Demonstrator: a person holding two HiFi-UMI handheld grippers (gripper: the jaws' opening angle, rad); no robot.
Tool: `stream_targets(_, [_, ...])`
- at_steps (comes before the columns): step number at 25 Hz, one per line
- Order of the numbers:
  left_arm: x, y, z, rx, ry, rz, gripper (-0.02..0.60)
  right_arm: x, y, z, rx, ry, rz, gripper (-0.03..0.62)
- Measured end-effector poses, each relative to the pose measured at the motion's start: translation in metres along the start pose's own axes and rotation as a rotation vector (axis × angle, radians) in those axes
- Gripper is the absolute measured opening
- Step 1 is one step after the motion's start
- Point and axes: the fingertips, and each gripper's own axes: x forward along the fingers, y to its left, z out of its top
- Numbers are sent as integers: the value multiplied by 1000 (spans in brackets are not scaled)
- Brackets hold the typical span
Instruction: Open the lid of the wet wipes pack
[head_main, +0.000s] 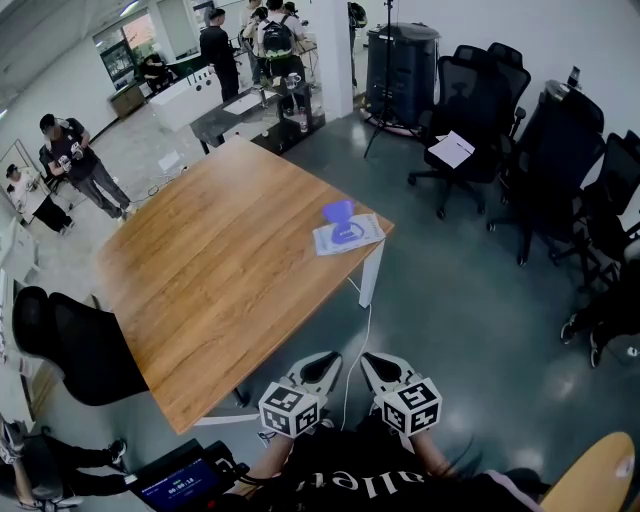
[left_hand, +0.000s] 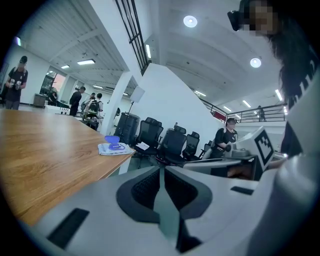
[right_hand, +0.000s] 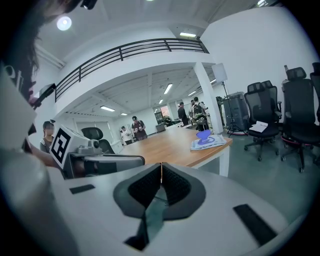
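Observation:
The wet wipes pack (head_main: 347, 234) lies on the wooden table (head_main: 220, 270) near its far right corner, and its blue lid (head_main: 338, 212) stands raised. It shows small in the left gripper view (left_hand: 115, 148) and the right gripper view (right_hand: 207, 142). My left gripper (head_main: 324, 365) and right gripper (head_main: 372, 366) hang side by side off the table's near corner, close to my body and far from the pack. Both are shut with nothing between the jaws, as the left gripper (left_hand: 161, 170) and right gripper (right_hand: 161, 167) views show.
Several black office chairs (head_main: 480, 110) stand to the right on the grey floor; another chair (head_main: 70, 345) sits at the table's left. People (head_main: 75, 160) stand at the far left and back. A screen device (head_main: 180, 482) is at the bottom left.

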Motion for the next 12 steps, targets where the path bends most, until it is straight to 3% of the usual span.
stream_targets(12, [3, 1, 4, -8, 0, 5, 29, 1, -3, 3, -6, 19, 0, 15])
